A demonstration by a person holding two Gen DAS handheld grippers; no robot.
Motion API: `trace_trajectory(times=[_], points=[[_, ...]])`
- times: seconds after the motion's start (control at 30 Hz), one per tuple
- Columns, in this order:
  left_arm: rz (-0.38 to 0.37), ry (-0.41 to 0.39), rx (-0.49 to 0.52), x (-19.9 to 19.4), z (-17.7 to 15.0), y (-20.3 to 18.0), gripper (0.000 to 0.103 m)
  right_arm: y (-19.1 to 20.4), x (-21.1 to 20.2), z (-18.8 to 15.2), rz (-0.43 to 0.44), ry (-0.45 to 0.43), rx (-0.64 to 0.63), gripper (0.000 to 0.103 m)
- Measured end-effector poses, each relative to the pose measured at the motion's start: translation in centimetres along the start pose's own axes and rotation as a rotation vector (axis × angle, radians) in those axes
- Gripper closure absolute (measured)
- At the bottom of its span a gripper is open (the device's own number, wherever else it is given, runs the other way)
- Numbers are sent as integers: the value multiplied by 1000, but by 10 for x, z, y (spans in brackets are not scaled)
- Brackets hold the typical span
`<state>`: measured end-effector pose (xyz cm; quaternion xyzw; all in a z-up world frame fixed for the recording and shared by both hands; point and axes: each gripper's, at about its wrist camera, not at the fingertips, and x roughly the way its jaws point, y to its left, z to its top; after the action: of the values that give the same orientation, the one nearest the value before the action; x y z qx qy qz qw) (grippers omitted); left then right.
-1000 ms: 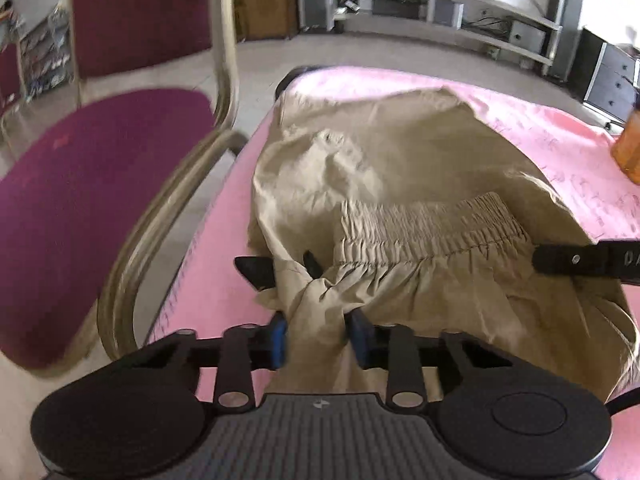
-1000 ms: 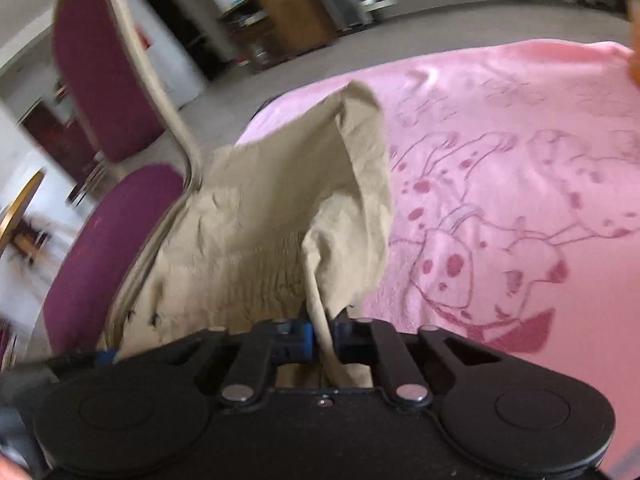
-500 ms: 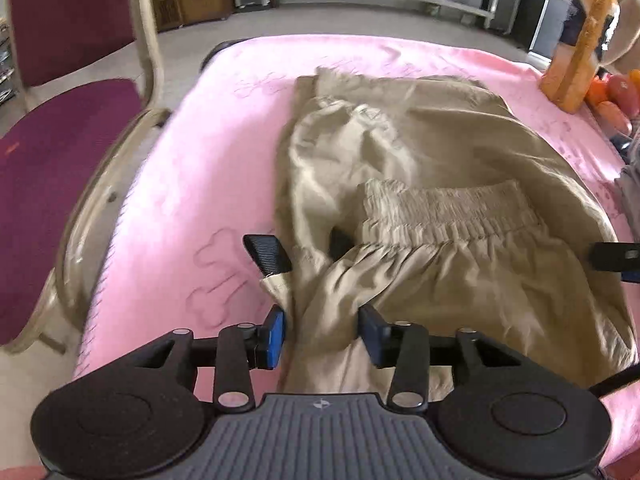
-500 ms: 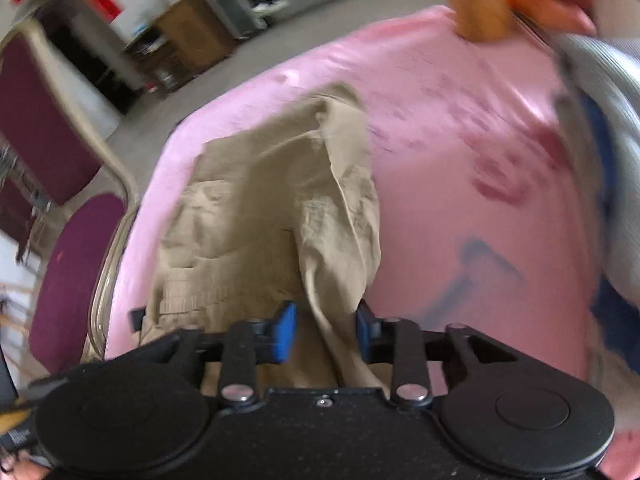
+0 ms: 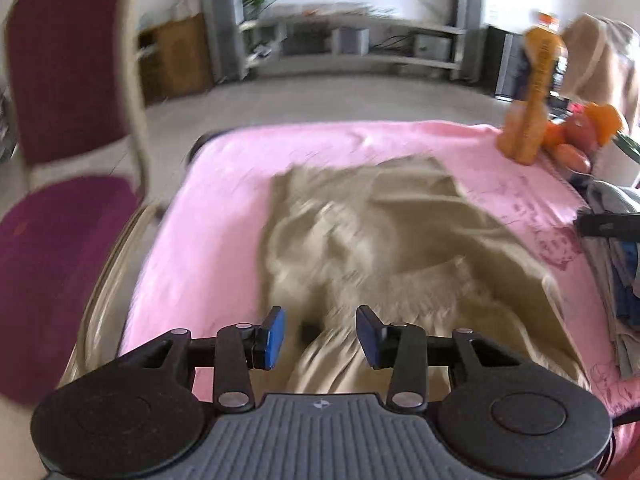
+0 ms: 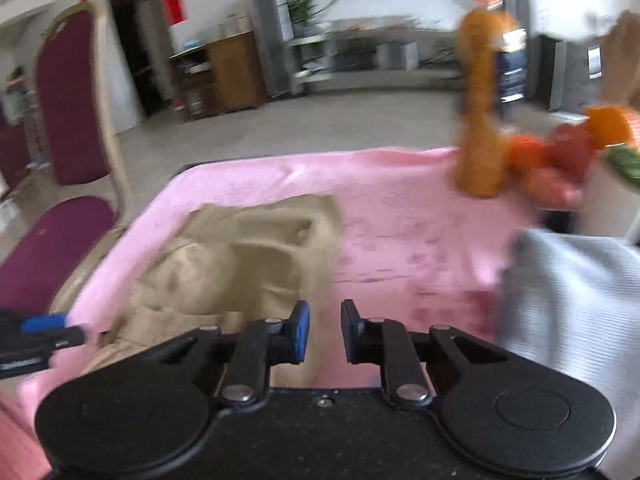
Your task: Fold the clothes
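Note:
The khaki trousers (image 5: 372,240) lie folded and rumpled on the pink blanket (image 5: 224,208), blurred by motion. My left gripper (image 5: 322,332) hovers over their near edge with its jaws closing. Cloth lies under the gap, but the blue pads (image 5: 276,336) do not press on it. My right gripper (image 6: 325,330) is just right of the trousers (image 6: 240,264), jaws closing with only pink blanket (image 6: 400,240) showing between them. The left gripper's fingers (image 6: 36,336) show at the left edge of the right wrist view. A right gripper finger (image 5: 608,224) shows at the right edge of the left wrist view.
A purple chair (image 5: 60,240) with a pale frame stands against the table's left side. At the back right stand an orange bottle (image 5: 532,92) and some fruit (image 5: 580,132). A pile of grey clothes (image 6: 568,300) lies at the right.
Both grippers were shut on the trousers' cloth, then opened and let it go. Both have pulled back and up. The right one has swung right, off the trousers.

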<state>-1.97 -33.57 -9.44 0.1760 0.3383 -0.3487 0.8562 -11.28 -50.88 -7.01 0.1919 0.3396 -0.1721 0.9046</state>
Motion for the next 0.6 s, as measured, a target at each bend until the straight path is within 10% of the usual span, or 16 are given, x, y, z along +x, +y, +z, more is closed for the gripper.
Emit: trace_trajectory(times=[0.2, 0.3, 0.37, 0.53, 0.6], points=[[-83, 71, 20, 64, 14, -18, 65, -16, 89, 11, 383, 231, 214, 81], [-52, 108, -4, 91, 4, -12, 59, -39, 132, 4, 290, 311, 287, 82], [-46, 108, -42, 94, 2, -4, 58, -64, 139, -1, 233, 241, 369, 103], [-30, 73, -71, 74, 21, 14, 70, -94, 106, 16, -2, 23, 419, 86], [-26, 3, -59, 59, 35, 21, 69, -94, 91, 30, 58, -23, 414, 84]])
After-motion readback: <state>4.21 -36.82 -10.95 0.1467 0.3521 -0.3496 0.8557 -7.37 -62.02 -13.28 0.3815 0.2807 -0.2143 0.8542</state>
